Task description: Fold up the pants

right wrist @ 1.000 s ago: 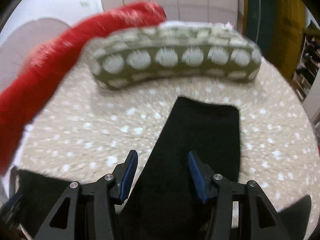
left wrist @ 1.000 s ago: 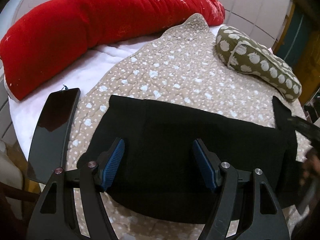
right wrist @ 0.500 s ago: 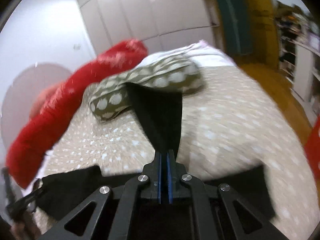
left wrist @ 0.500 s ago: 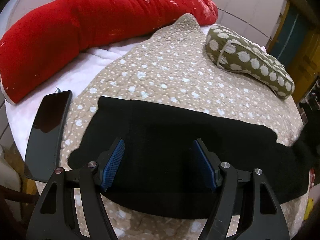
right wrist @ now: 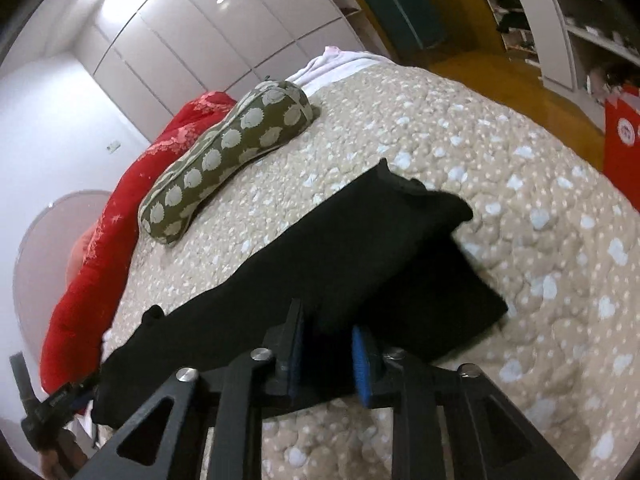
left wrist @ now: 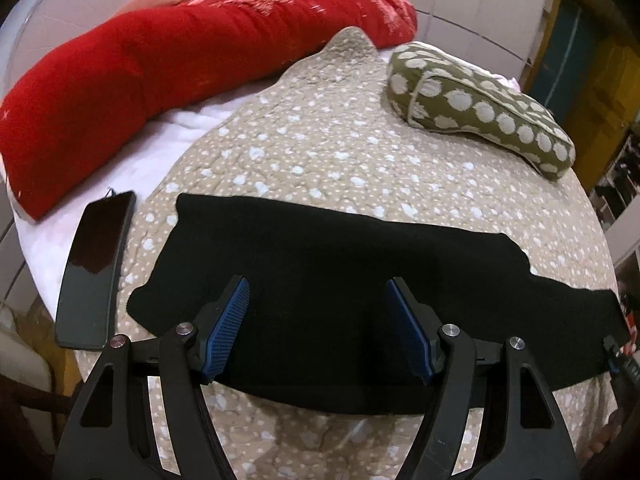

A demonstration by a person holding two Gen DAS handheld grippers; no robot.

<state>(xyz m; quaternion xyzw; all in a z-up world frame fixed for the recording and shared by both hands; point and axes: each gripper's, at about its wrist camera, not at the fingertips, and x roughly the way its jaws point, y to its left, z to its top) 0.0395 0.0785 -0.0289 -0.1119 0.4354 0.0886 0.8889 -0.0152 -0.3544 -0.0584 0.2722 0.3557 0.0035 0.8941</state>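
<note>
Black pants (left wrist: pixel 340 272) lie across a spotted beige quilt (left wrist: pixel 320 148) as a long strip, the far end doubled over itself (right wrist: pixel 420 240). My left gripper (left wrist: pixel 316 320) hovers open just above the left part of the pants, nothing pinched between its blue pads. My right gripper (right wrist: pixel 328 344) is at the pants' near right end. Its jaws stand slightly apart with black cloth between them, and the pads do not visibly squeeze it. The right gripper's tip (left wrist: pixel 612 356) shows at the pants' right end in the left wrist view.
A black phone (left wrist: pixel 96 264) lies on the white sheet left of the pants. A red bolster (left wrist: pixel 160 76) and a green spotted pillow (left wrist: pixel 480 108) sit at the back of the bed. Wooden floor, shelves and a red box (right wrist: pixel 624 132) lie beyond the right edge.
The right gripper shut on a pant leg, swung it out to the right with a roll, and its jaws have now parted slightly. The pants went from a short block to a long strip.
</note>
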